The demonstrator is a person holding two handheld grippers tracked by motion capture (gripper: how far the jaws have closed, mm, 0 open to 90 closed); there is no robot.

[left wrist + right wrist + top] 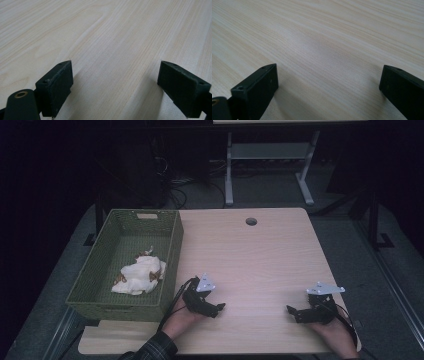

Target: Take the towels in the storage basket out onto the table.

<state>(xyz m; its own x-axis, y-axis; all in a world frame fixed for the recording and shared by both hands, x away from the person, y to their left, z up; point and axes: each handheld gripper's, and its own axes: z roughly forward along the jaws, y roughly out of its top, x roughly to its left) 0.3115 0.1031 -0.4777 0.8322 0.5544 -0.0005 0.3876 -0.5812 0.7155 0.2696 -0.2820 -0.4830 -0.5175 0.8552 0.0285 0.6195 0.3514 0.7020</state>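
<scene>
High view: cloth (138,276) lies in the basket (170,255), the tabletop (260,255) bare; work looks finished. Left claw (218,309) and right claw (292,312) rest released, empty.

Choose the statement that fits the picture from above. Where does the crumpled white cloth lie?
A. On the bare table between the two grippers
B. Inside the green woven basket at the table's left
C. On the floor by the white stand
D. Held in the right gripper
B: the white cloth lies on the bottom of the green basket, while the left gripper and right gripper rest open on the table.
</scene>
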